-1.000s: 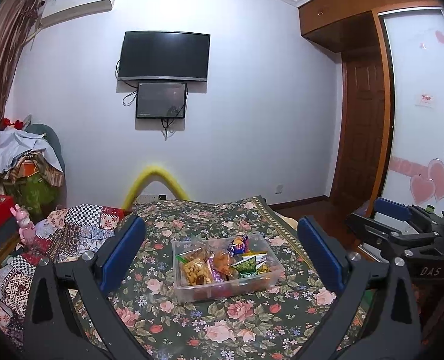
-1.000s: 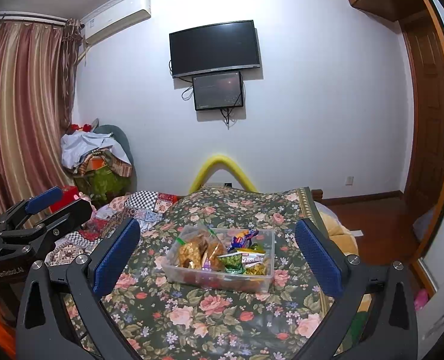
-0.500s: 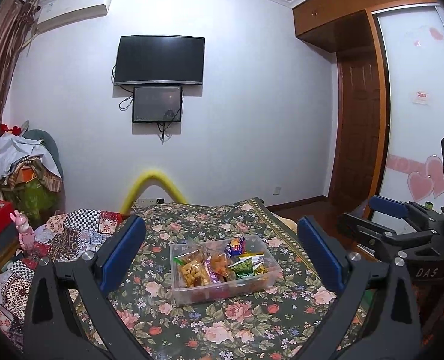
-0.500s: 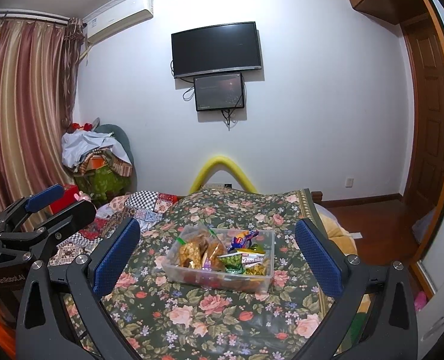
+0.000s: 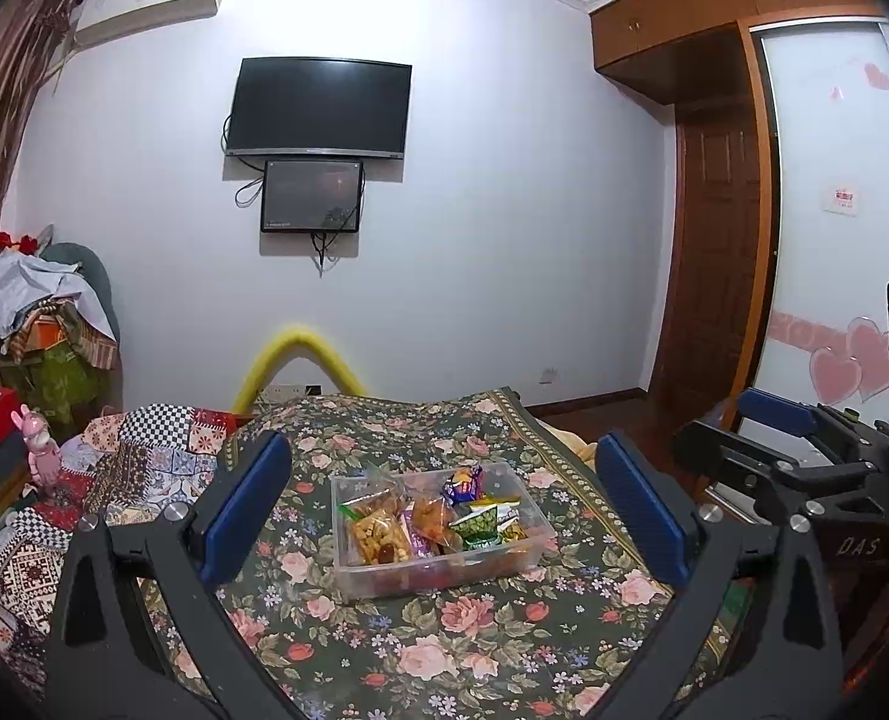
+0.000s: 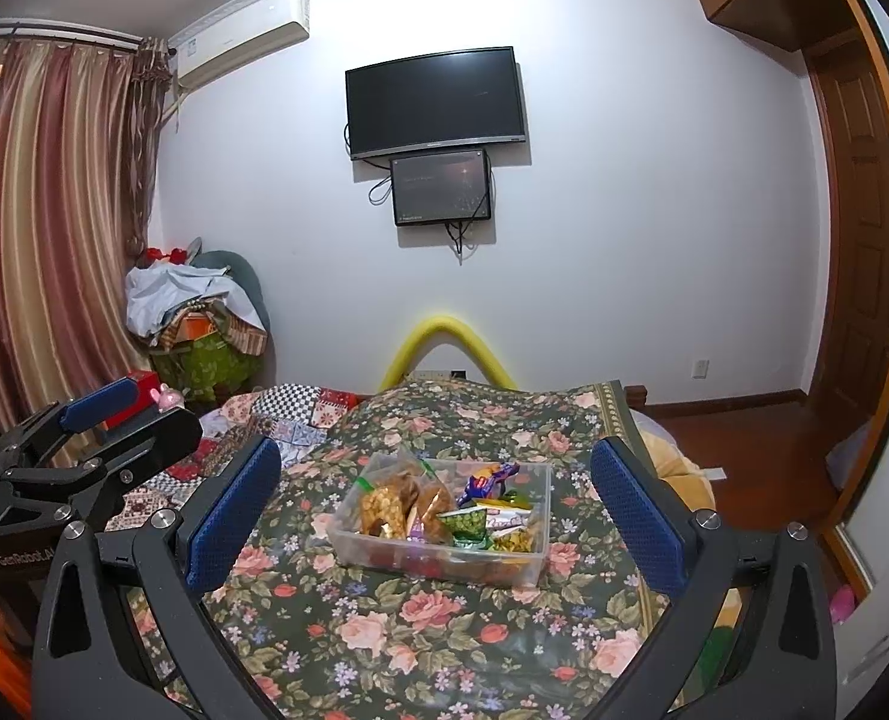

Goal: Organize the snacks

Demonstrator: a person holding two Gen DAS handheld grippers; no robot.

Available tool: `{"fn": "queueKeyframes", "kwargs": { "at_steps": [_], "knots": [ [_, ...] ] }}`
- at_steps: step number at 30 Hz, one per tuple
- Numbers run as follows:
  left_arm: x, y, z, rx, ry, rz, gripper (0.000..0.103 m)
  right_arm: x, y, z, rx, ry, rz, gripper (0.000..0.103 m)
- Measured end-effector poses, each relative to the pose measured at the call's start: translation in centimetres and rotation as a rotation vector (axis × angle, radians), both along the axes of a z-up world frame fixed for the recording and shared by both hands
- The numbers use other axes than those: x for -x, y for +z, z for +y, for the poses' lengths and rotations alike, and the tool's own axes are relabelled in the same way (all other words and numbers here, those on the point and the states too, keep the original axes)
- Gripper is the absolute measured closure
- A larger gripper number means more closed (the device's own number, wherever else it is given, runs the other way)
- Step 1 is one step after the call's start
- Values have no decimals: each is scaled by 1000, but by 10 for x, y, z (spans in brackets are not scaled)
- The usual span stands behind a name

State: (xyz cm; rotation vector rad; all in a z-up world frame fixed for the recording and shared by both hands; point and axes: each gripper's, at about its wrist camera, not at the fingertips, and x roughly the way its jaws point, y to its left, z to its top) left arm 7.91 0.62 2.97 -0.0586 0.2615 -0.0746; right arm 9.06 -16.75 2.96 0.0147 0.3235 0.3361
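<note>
Blue-padded fingers [image 5: 246, 510] of the left gripper [image 5: 444, 510] stand wide apart and hold nothing; those of the right gripper [image 6: 438, 510] are just as far apart and equally bare. Both hang above the near edge of a bed, short of the clear plastic box [image 5: 438, 576] and not touching it.

That box sits on the floral bedspread [image 5: 420, 654], roughly midway across it, and carries the snacks [image 5: 420, 516]: a bag of golden puffed pieces [image 6: 387, 504] on its left side, green packets [image 6: 462, 519] and a purple wrapper [image 6: 486, 477] toward its right. No packet lies loose on the cloth around the box, as far as either view shows. By my reading, the gathering looks done or nearly so, and what remains, if anything, is tidying within the box or moving it; the packets lie jumbled rather than sorted.

Left of the box a patchwork quilt [image 5: 144, 450] is bunched against the bedspread. Beyond the box a yellow foam arch [image 5: 300, 354] rises at the bed's far end. Behind that, on the white wall, hang a television [image 5: 321, 105] and a smaller screen [image 5: 312, 195] under it. Far left of the box are a heap of clothes [image 6: 192, 312] and striped curtains [image 6: 48, 210]; far right, a wooden door [image 5: 714, 270].
</note>
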Motion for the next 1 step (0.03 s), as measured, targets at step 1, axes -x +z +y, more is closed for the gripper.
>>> {"fn": "queueKeyframes", "kwargs": {
  "at_steps": [1],
  "knots": [
    [0, 0, 0, 1, -1, 3, 0, 0, 0, 0, 0, -1, 1, 0]
  ]
}}
